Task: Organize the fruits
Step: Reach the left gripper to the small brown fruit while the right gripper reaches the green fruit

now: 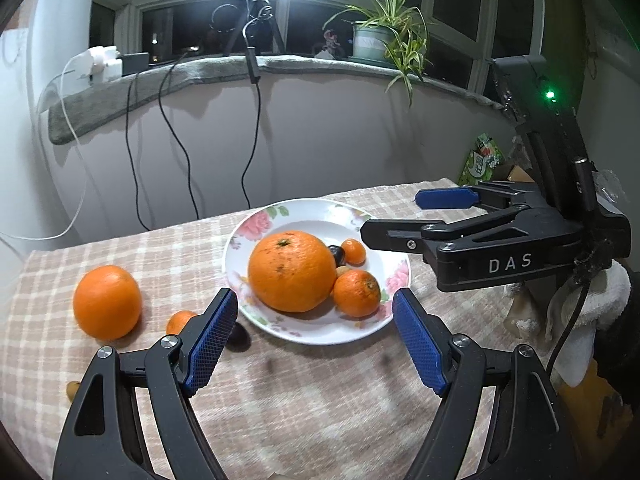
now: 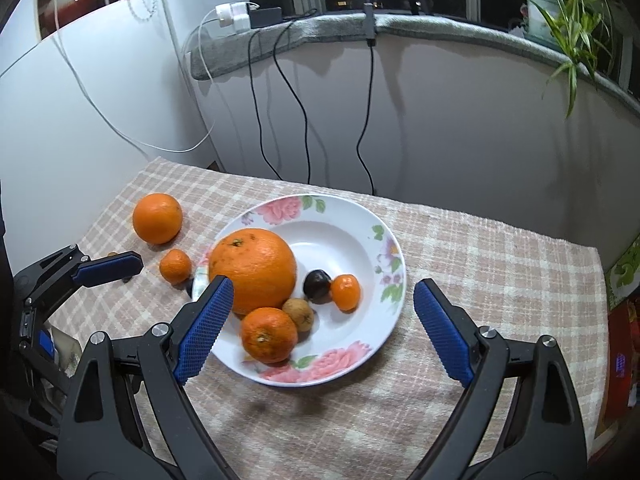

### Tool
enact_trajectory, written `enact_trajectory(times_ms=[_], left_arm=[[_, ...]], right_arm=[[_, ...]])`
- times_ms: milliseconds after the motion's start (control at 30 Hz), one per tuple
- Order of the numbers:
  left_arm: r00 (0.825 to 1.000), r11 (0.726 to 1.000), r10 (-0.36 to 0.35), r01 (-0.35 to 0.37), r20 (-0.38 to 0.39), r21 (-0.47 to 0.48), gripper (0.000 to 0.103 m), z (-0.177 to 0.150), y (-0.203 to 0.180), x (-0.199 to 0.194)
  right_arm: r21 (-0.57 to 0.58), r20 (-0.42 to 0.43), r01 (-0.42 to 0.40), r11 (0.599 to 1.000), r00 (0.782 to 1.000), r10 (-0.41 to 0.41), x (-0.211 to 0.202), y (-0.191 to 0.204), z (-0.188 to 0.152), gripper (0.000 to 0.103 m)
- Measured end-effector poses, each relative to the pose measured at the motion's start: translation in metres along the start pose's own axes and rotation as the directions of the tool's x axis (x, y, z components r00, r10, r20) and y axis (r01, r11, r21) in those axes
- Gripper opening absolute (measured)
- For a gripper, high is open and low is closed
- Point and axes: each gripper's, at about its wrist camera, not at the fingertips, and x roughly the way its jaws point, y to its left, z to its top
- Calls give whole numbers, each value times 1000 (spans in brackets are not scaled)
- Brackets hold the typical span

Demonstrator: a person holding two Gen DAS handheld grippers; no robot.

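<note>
A flowered white plate (image 1: 320, 212) (image 2: 344, 208) holds a large orange (image 1: 292, 272) (image 2: 254, 272), two mandarins (image 1: 356, 292) (image 2: 269, 334), a dark fruit (image 2: 317, 285) and a brown one (image 2: 299, 314). Left of the plate on the checked cloth lie a second orange (image 1: 107, 302) (image 2: 157, 218), a small mandarin (image 1: 180, 320) (image 2: 175, 266) and a dark fruit (image 1: 239, 338). My left gripper (image 1: 314, 294) (image 2: 128, 270) hovers open in front of the plate, holding nothing. My right gripper (image 2: 324, 282) (image 1: 392, 216) hangs open over the plate's near-right side, also holding nothing.
A small brown fruit (image 1: 72, 390) lies near the cloth's left front. Black cables (image 1: 172, 128) hang down the wall behind the table. A potted plant (image 1: 384, 36) stands on the sill. A green packet (image 1: 482, 158) and a white cloth (image 1: 592, 308) sit off the table's right end.
</note>
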Motion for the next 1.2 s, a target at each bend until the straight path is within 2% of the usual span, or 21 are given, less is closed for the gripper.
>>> enact_trajectory(times_ms=[167, 300, 567, 833, 933, 1000, 1133, 1200], left_arm=[[999, 1000, 23, -22, 32, -19, 80, -10, 15, -12], [998, 997, 53, -51, 30, -58, 80, -20, 34, -22], [985, 976, 174, -175, -16, -131, 80, -45, 90, -43], [967, 950, 250, -254, -48, -179, 79, -69, 133, -59], [966, 947, 253, -260, -60, -189, 72, -77, 145, -64], [967, 947, 247, -255, -65, -197, 66, -80, 152, -65], [973, 951, 214, -227, -82, -211, 49, -85, 161, -63], [976, 955, 199, -214, -90, -205, 43, -86, 163, -61]], right_arm=[[-23, 30, 1, 1000, 1000, 0, -4, 18, 3, 93], [-26, 41, -32, 999, 999, 33, -4, 31, 5, 93], [-90, 57, -78, 993, 995, 83, 1, 66, 6, 93], [-116, 23, -194, 974, 980, 198, 17, 98, 9, 93], [-129, -3, -242, 962, 970, 244, 26, 113, 9, 93], [-137, -28, -282, 949, 959, 281, 32, 124, 9, 87], [-144, -75, -343, 928, 939, 336, 46, 145, 8, 81], [-149, -103, -372, 916, 927, 360, 53, 155, 7, 72]])
